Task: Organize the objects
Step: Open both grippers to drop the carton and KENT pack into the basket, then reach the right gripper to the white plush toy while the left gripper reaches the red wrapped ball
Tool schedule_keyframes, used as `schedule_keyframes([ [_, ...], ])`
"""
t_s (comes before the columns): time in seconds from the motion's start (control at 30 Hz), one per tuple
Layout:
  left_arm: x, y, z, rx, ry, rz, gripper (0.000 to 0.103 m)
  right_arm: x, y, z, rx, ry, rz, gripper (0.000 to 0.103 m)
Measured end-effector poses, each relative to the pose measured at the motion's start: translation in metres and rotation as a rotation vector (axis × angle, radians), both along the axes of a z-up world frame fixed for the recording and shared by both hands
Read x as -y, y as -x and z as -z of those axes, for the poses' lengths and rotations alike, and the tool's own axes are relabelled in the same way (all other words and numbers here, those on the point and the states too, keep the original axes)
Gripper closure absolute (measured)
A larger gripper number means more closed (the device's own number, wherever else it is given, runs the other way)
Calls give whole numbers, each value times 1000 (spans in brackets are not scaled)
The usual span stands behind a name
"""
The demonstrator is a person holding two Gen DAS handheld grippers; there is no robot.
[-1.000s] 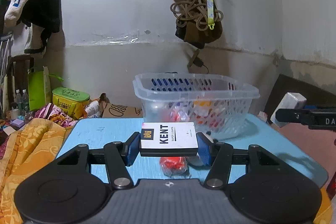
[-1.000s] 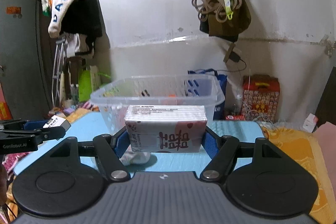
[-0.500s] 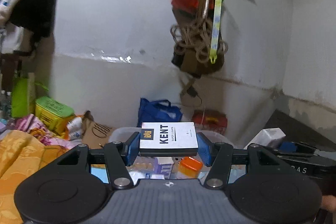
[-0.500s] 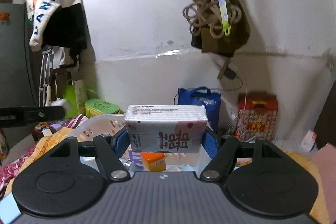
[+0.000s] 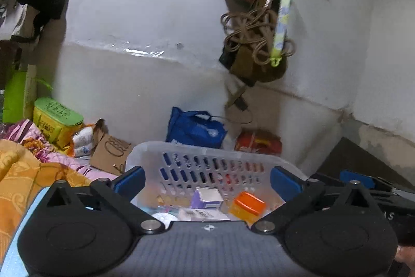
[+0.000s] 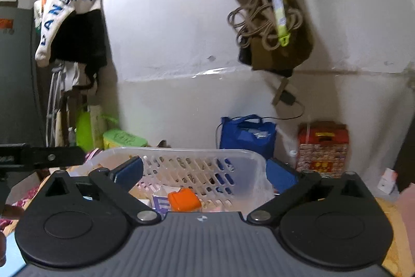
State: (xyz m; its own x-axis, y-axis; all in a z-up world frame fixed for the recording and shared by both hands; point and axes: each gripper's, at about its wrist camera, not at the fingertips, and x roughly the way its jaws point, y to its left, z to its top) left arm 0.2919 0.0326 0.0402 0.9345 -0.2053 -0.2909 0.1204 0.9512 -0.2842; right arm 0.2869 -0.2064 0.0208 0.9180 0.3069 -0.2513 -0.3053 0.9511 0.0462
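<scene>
Writing shows only on a white sleeve (image 6: 62,14) hung on the wall, in blue letters reading "ANGROU". Both grippers hover level above a clear plastic basket (image 5: 207,162), pointing toward the wall. The left gripper (image 5: 207,182) is spread wide and holds nothing; the right gripper (image 6: 205,173) is likewise spread and empty. Inside the basket lie an orange-capped jar (image 5: 247,205), a purple box (image 5: 207,197) and other small packets.
</scene>
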Motion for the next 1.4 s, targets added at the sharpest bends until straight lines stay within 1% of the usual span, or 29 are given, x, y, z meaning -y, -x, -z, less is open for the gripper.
schedule_keyframes([
  [0.07,0,17,-2,3,-34,13,0,1,22,0,-31,-17,-19,0],
  [0.13,1,41,8,-20,-100,24,0,2,43,10,-83,-45,-53,0],
  [0.2,2,60,29,-49,-124,30,0,1,64,29,-128,-88,-86,0],
  [0.23,1,68,42,-81,-127,35,0,1,71,39,-152,-117,-94,0],
  [0.27,0,74,58,-121,-129,42,0,0,76,48,-192,-125,-105,0],
  [0.33,-1,79,83,-194,-139,49,0,-5,77,62,-272,-91,-119,0],
  [0.4,0,76,99,-256,-184,41,1,-5,82,65,-271,-66,-99,0],
  [0.47,0,72,106,-291,-205,25,1,-4,82,64,-268,-51,-94,0],
  [0.53,-1,69,108,-299,-210,10,7,-2,81,65,-275,-44,-97,0],
  [0.63,1,65,108,-302,-219,7,12,1,82,69,-298,-59,-87,0],
  [0.73,2,67,109,-288,-245,-14,12,2,82,72,-307,-75,-88,0],
  [0.87,-4,69,112,-283,-234,-41,12,-2,85,76,-308,-56,-98,0],
  [1.0,-11,60,114,-308,-201,-53,12,-2,85,79,-317,-49,-105,0],
  [1.2,-7,52,115,-311,-216,-53,12,-2,85,80,-325,-52,-103,0],
  [1.3,-16,56,115,-303,-187,-53,12,-3,84,81,-327,-58,-101,0],
  [1.4,-30,62,113,-285,-158,-78,12,-10,76,85,-345,-108,-91,0],
])
